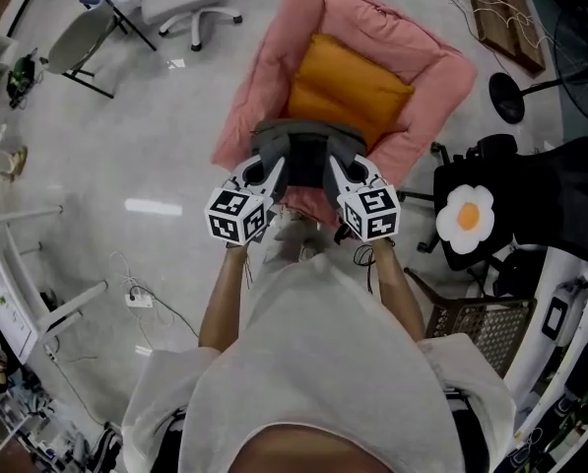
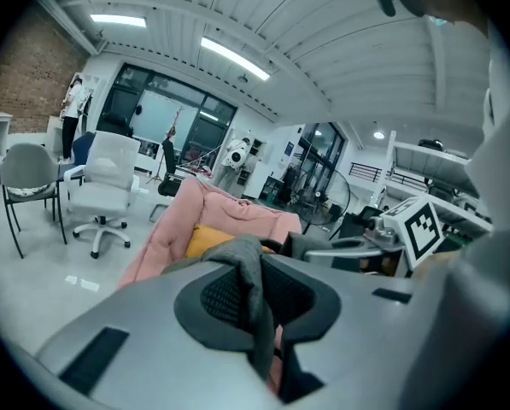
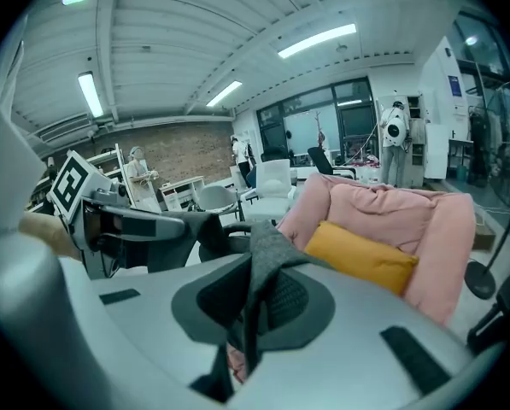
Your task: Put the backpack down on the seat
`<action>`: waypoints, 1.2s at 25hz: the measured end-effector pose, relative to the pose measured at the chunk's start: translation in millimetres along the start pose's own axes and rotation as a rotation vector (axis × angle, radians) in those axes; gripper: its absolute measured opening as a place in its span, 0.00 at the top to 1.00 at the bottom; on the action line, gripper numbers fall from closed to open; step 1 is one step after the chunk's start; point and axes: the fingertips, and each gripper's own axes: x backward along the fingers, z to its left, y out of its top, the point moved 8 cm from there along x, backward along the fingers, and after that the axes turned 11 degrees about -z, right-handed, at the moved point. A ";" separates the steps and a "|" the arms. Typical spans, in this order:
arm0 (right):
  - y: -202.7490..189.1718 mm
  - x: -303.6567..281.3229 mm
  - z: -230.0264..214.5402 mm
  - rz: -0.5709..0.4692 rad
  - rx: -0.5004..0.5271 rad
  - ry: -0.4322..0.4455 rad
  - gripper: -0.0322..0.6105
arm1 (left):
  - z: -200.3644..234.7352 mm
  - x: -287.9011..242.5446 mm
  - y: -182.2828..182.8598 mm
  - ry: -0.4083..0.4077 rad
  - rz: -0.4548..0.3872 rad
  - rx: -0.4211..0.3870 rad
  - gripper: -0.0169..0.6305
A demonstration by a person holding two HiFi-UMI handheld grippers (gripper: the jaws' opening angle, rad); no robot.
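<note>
Grey, limp cloth backpack

Both arms reach out in front of the body and angle a bit down, with the bare left forearm and right forearm roughly parallel. The left gripper and right gripper sit side by side, near each other, tips pointing to the far side. Each has its jaws pinched almost together on a grey fold of the backpack, one on each side of it.
</note>
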 end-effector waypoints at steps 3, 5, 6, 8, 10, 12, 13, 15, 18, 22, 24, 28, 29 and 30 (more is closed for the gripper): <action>-7.4 -12.0 -6.7 0.022 -0.011 -0.010 0.91 | 10.1 -8.9 -6.9 -0.005 0.031 0.007 0.91; -13.1 -19.5 -11.1 0.040 -0.018 -0.014 0.91 | 16.0 -14.6 -12.0 -0.005 0.048 0.016 0.91; -16.4 -22.7 -13.1 0.049 -0.022 -0.016 0.91 | 18.5 -17.4 -14.7 -0.004 0.057 0.023 0.91; -22.2 -27.6 -16.0 0.064 -0.030 -0.018 0.91 | 22.4 -21.7 -19.7 -0.004 0.071 0.034 0.91; -24.4 -33.4 -19.3 0.070 -0.034 -0.020 0.91 | 26.6 -26.3 -21.8 -0.006 0.080 0.034 0.91; -24.4 -41.3 -23.4 0.074 -0.033 -0.018 0.91 | 32.4 -32.3 -21.9 -0.007 0.086 0.029 0.91; -24.7 -45.1 -25.1 0.078 -0.033 -0.016 0.91 | 35.5 -35.2 -22.1 -0.007 0.089 0.029 0.91; -26.2 -51.9 -28.4 0.087 -0.034 -0.015 0.91 | 41.7 -41.4 -22.7 -0.010 0.098 0.028 0.91; -28.3 -62.4 -34.8 0.095 -0.037 -0.014 0.91 | 50.8 -52.0 -22.9 -0.016 0.113 0.022 0.91; -29.4 -79.3 -43.5 0.112 -0.040 -0.012 0.91 | 63.8 -65.8 -21.8 -0.019 0.125 0.029 0.91; -28.9 -89.9 -50.1 0.119 -0.042 -0.013 0.91 | 70.8 -75.1 -20.8 -0.020 0.130 0.032 0.91; -28.6 -110.0 -66.5 0.129 -0.045 -0.017 0.90 | 82.8 -97.0 -18.2 -0.020 0.143 0.032 0.91; -28.5 -115.0 -70.3 0.133 -0.046 -0.018 0.90 | 86.2 -102.2 -17.3 -0.019 0.147 0.033 0.91; -28.7 -120.3 -73.7 0.136 -0.047 -0.019 0.90 | 89.9 -107.3 -16.7 -0.019 0.151 0.035 0.91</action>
